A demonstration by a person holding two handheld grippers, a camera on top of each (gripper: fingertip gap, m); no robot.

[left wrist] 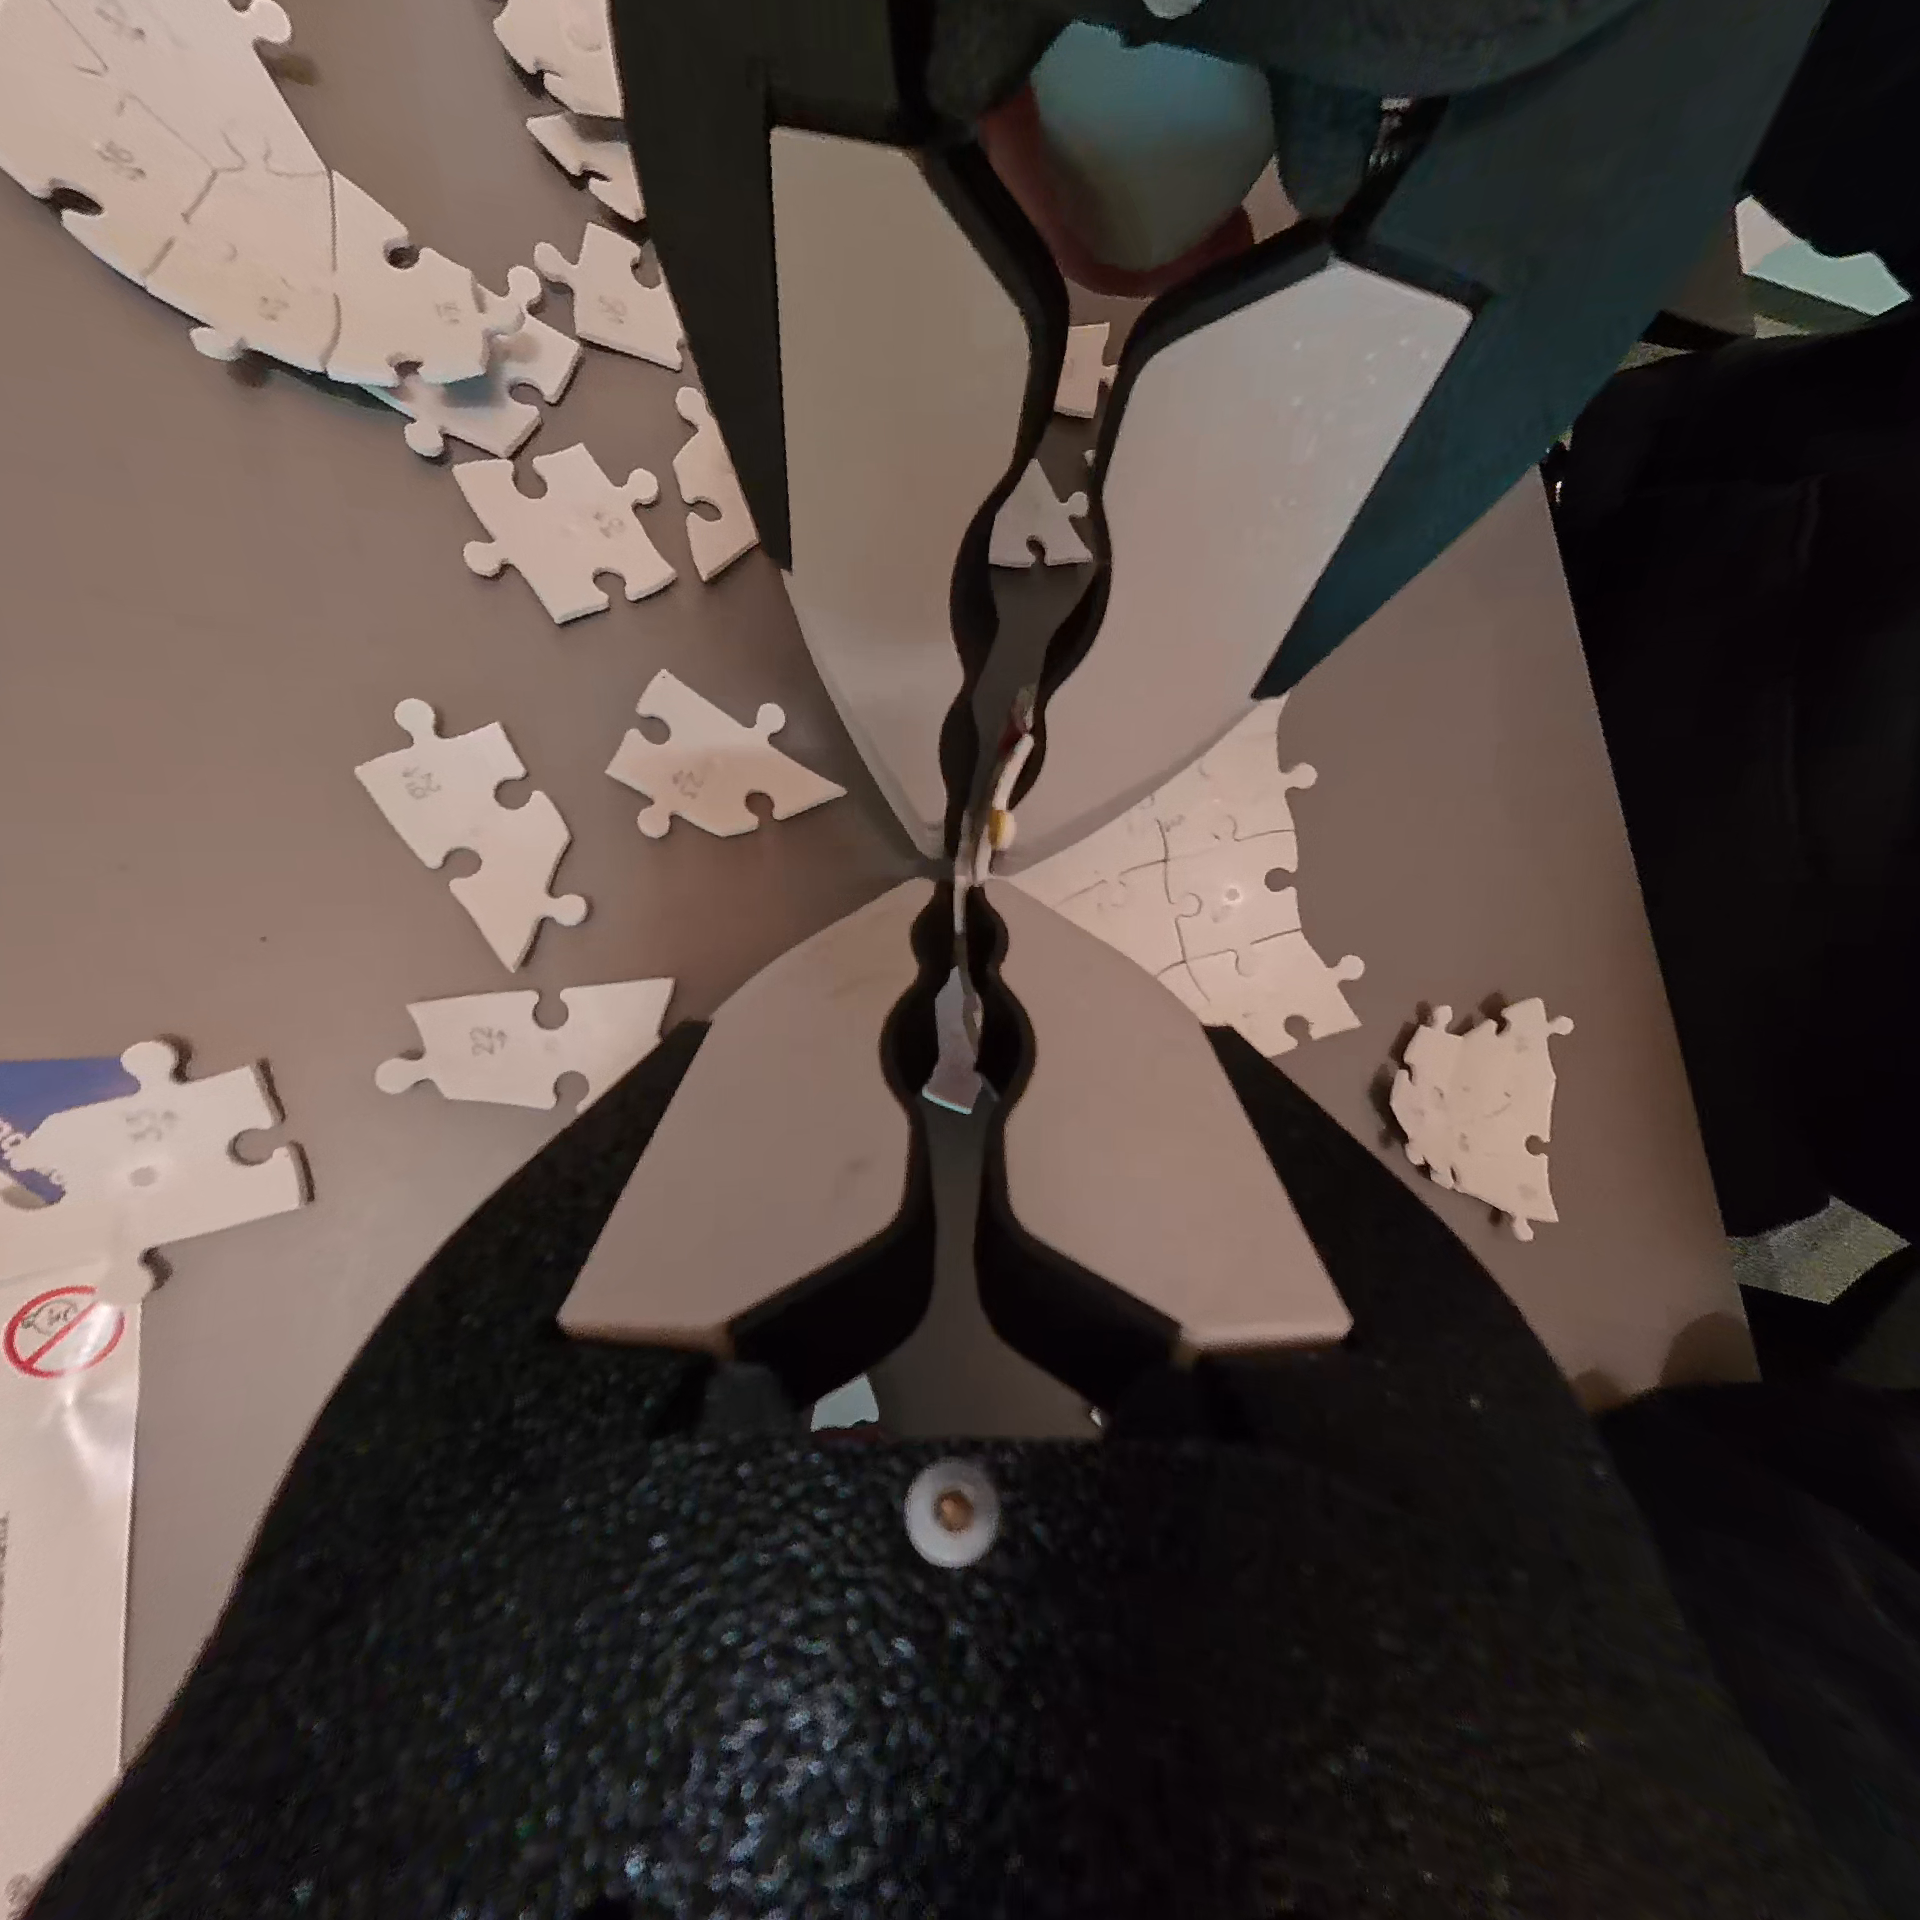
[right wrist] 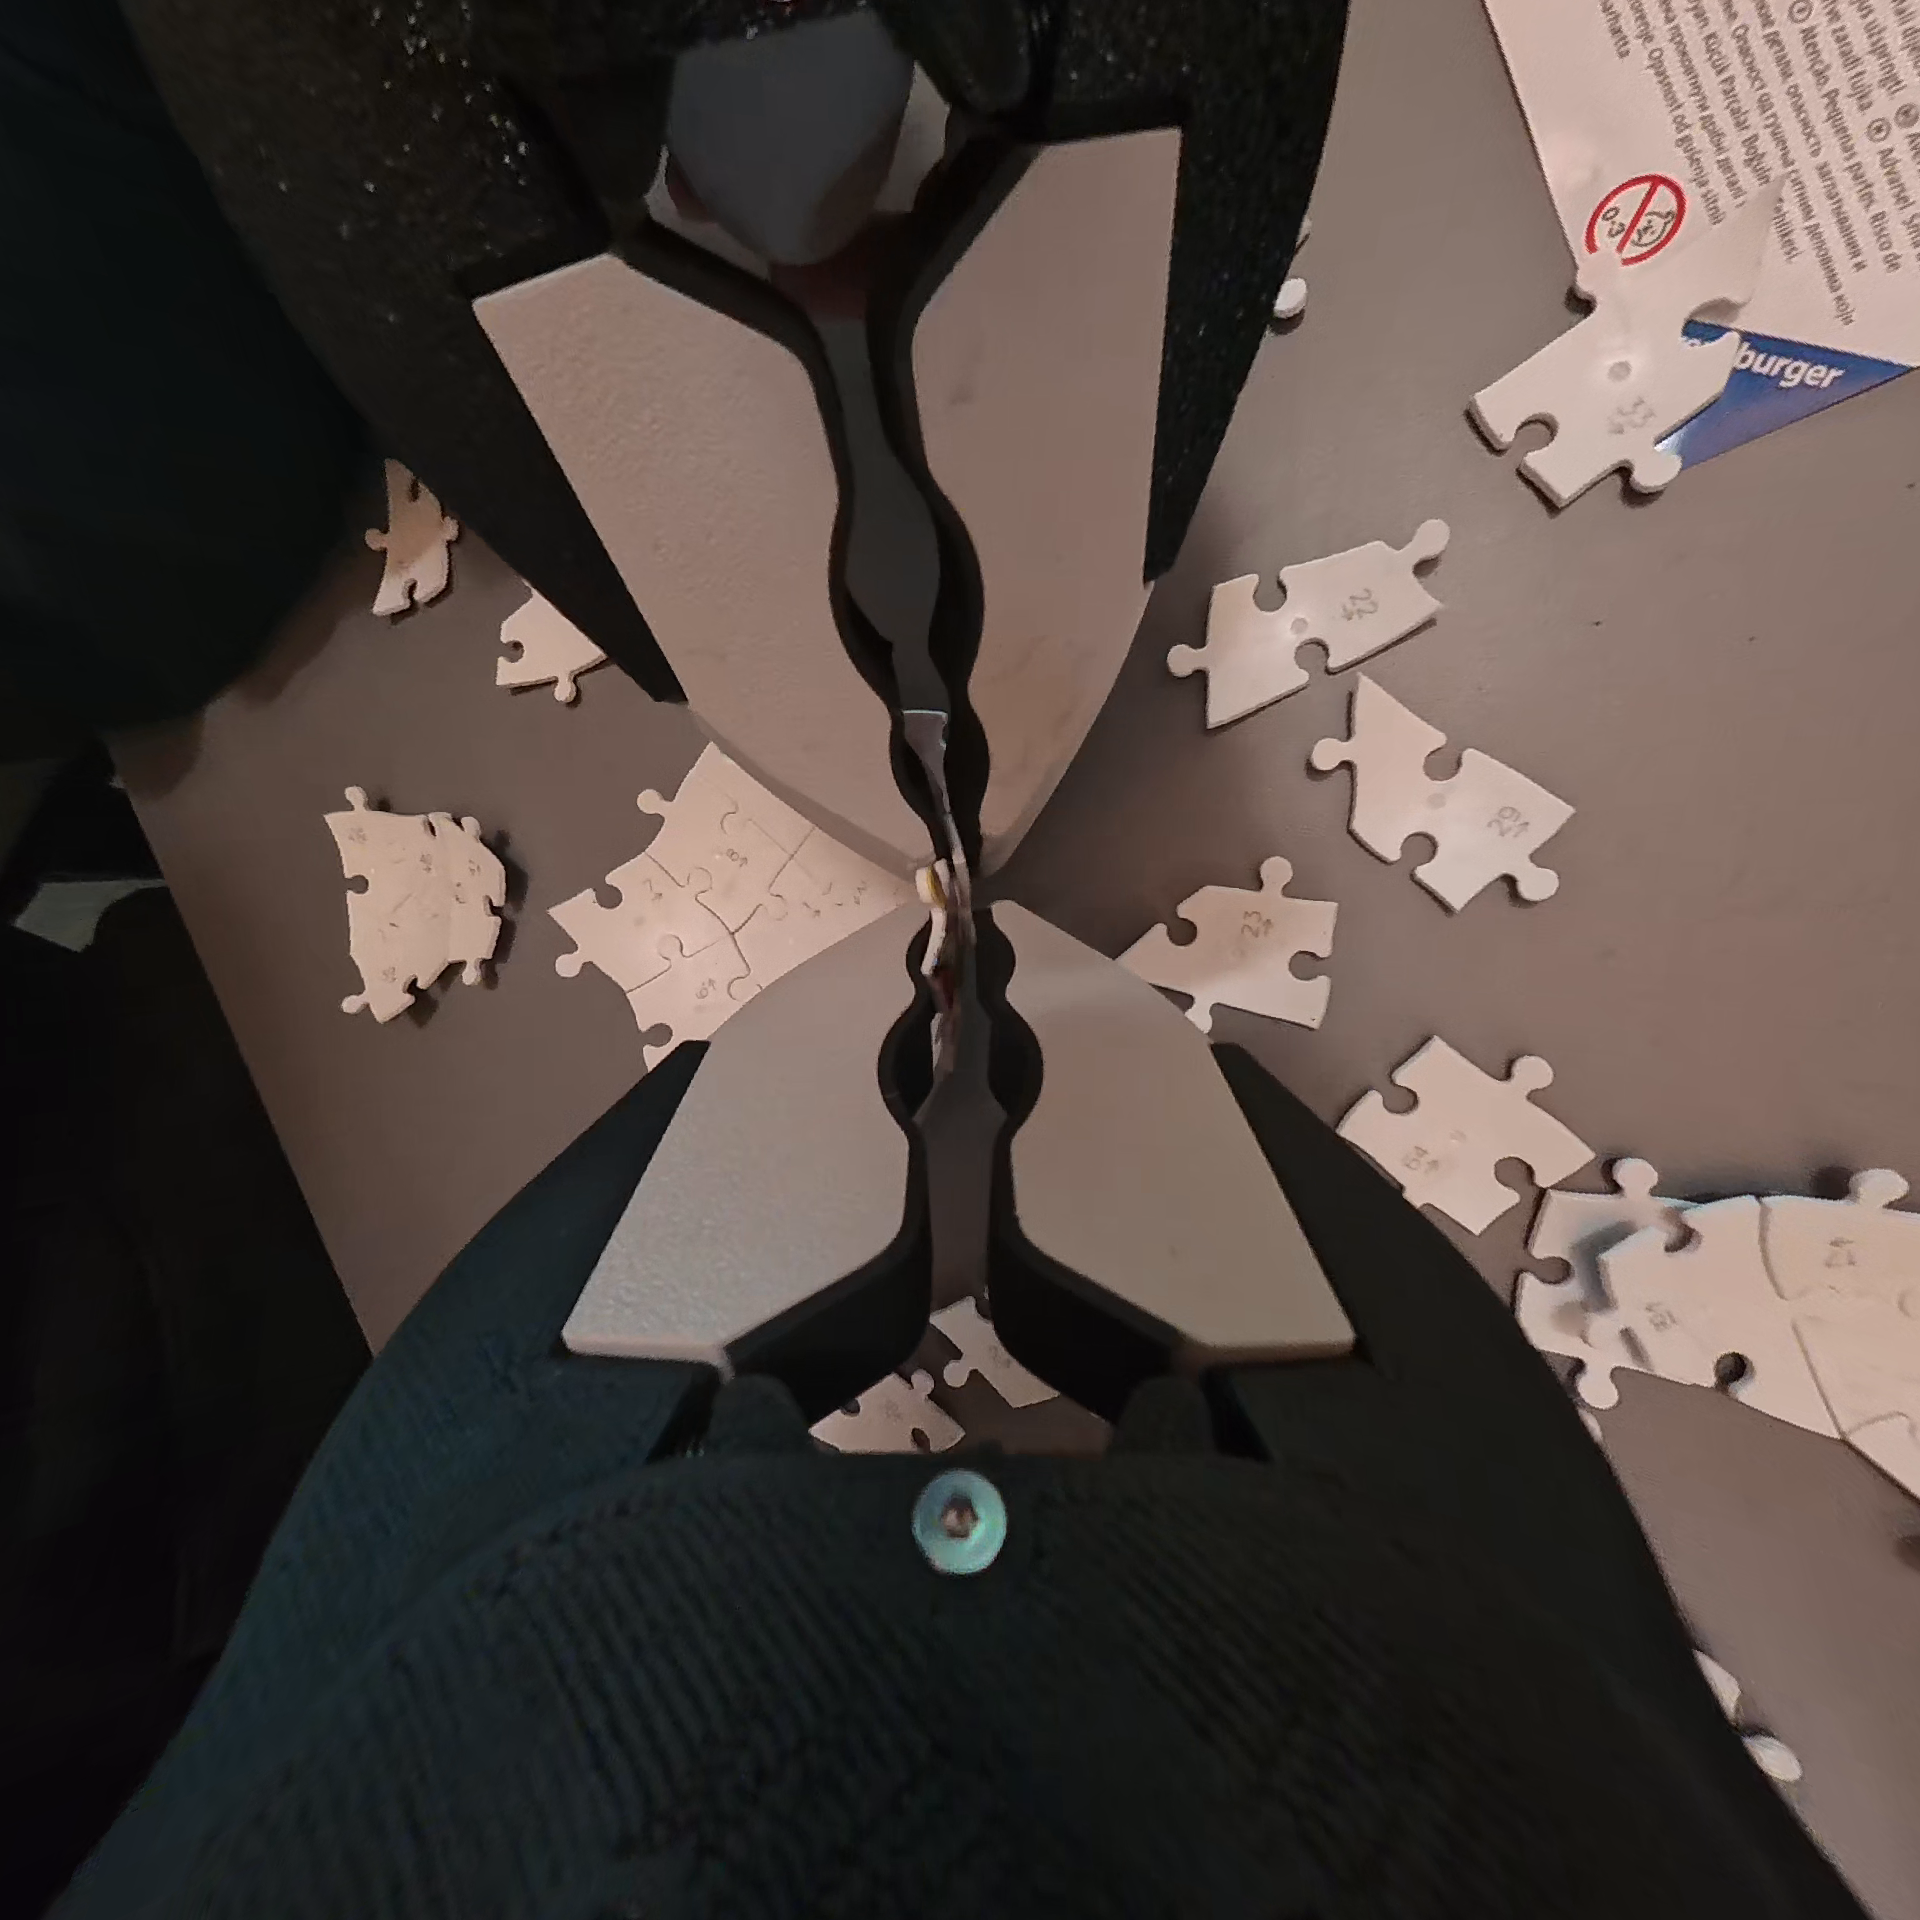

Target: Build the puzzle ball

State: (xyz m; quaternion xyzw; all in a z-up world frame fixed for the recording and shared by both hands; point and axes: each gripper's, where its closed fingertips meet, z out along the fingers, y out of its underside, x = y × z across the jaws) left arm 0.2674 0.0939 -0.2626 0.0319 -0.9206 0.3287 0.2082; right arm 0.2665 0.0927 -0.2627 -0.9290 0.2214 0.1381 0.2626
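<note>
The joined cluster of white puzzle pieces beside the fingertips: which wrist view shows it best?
The right wrist view: the joined cluster lies mostly exposed left of the meeting fingertips, seams visible. In the left wrist view the cluster sits right of the tips, more of it hidden behind the fingers.

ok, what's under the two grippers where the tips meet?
A joined patch of white puzzle pieces lies on the grey table there; part of it is covered by the fingers. Loose pieces lie around. Each gripper's jaws pinch a thin piece edge-on.

Dim warm indoor light, soft short shadows, strong fisheye bending at edges, near foreground blurred, corners dark
</note>
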